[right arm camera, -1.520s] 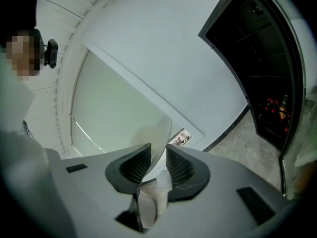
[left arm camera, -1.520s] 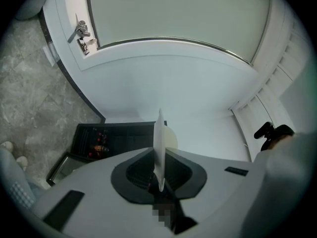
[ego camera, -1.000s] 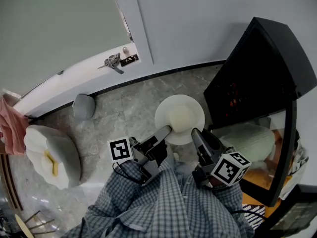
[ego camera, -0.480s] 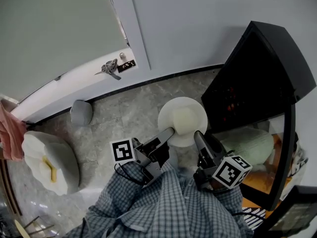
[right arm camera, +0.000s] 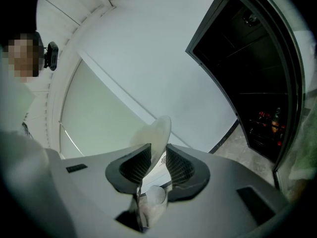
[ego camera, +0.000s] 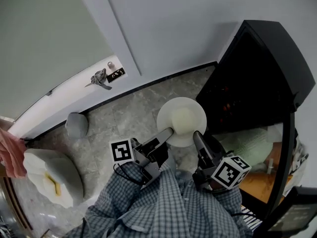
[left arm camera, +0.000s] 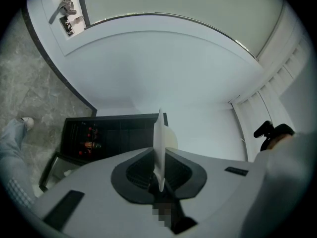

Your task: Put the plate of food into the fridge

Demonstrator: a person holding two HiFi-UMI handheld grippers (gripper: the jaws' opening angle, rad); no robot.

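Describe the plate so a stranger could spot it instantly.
Start at the black fridge, door open, on the right. Just left of it, over the grey floor, hangs a round white plate. Only it is held by the left gripper and right gripper.

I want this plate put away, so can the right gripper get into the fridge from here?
Probably yes. The fridge stands open right beside the right gripper, with nothing between them. It and the left gripper are both shut on the plate, so they must move together.
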